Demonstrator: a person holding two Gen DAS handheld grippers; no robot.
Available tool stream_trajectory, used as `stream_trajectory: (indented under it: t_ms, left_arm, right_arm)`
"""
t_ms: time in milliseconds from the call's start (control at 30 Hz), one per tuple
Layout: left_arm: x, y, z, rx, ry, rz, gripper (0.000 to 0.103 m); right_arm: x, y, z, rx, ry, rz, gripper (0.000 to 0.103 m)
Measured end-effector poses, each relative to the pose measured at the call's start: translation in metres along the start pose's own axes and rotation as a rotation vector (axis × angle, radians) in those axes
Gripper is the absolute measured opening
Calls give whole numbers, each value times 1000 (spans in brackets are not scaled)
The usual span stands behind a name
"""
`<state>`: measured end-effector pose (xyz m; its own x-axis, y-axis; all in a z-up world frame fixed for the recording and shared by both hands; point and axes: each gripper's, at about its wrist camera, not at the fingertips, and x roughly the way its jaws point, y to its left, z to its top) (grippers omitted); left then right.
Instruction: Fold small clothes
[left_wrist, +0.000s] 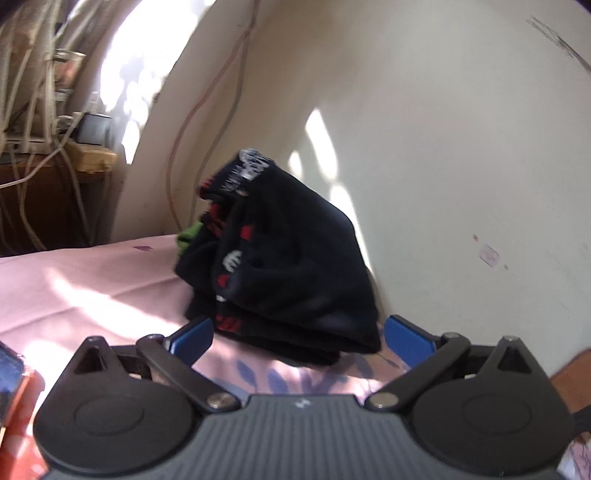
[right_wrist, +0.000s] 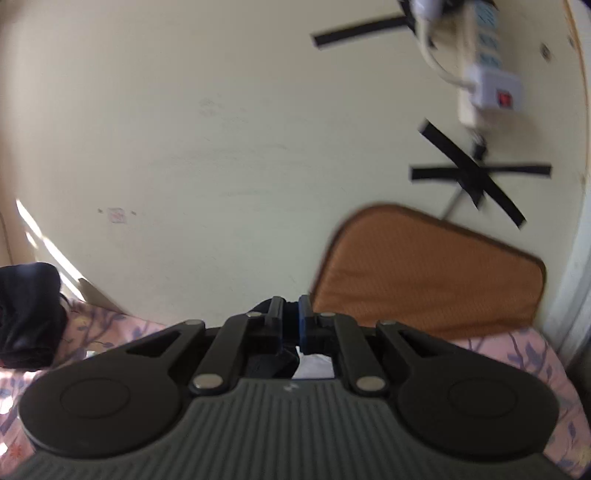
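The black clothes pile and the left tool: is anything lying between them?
Nothing but bare pink bedsheet; in the left wrist view the open left tool sits just short of the black clothes pile.

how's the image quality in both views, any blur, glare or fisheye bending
Left wrist view: sun patches blow out on the pink bedsheet and the wall; the pile of black clothes is soft with motion blur; the window edge bows. Right wrist view: even light, but the power strip and black tape strips are smeared, and the orange cushion curves with the lens.
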<state>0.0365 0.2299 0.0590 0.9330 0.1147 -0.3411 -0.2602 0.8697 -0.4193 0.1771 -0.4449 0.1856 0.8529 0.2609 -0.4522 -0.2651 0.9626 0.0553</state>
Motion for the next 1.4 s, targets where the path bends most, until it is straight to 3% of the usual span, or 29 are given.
stream_trajectory:
  t_ms: [167,267,367,433,500,533,567,600,733,1400]
  left_arm:
    - [16,-70,-18,179,95,-138,102]
    - [28,-115,-27,265,133,-215,102]
    - [48,-148,-40,296,191,-260,101]
    - [66,-162,-56,321,238,-239,98]
    - [84,-168,-76,367,290,-180,97]
    - [93,-169,-90,420,314,-128,97]
    - [103,-170,-98,454,379,-78,86]
    - [106,-169,-97,459,404,-89,89]
    - [102,-166,-99,458,383,-58,92]
    - [102,-170,-99,485,376,-48,92]
  right_arm:
    - [34,-45,-47,172,148,-57,17]
    - [30,-54,-62,272,117,-58,35]
    - [23,-54,-72,289,106,29,36]
    - [34,-52,-83,271,173,89,34]
    - [43,-50,-99,235,214,59,34]
    - [49,-54,-108,217,233,19,27]
    - [52,-59,-116,213,229,11,15]
    - [51,-65,-123,214,188,0,1]
    - [50,-87,-130,363,146,74,1]
    - [48,-89,-130,372,127,91,2]
